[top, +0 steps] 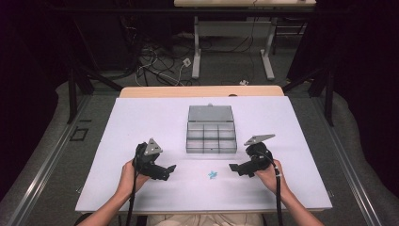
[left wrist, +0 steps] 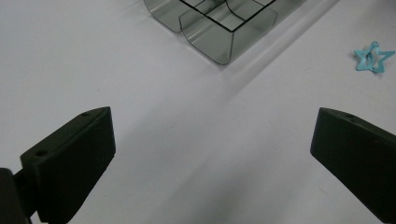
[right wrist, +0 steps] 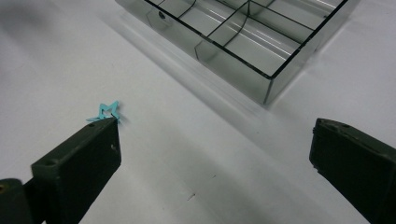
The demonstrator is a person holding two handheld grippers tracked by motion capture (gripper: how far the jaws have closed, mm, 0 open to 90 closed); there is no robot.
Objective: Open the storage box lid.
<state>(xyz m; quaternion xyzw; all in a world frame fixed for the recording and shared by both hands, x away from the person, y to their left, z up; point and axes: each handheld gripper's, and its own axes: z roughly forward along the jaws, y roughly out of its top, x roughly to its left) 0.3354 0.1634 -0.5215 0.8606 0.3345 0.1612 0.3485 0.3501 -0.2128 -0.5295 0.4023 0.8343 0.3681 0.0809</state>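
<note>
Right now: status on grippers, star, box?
Left gripper open, empty. Right gripper open, empty. Star flat on table between them, untouched. Box open behind it, nothing in the way.

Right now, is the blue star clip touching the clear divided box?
Apart. In the high view, bare white table lies between the blue star clip and the front wall of the clear divided box. The left gripper view shows the same gap.

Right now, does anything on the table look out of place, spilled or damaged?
Only one thing stands out: a small blue star lies loose on the white table, in front of the clear compartment box rather than in it. The box sits square with its lid open and looks undamaged. Nothing looks spilled.
</note>
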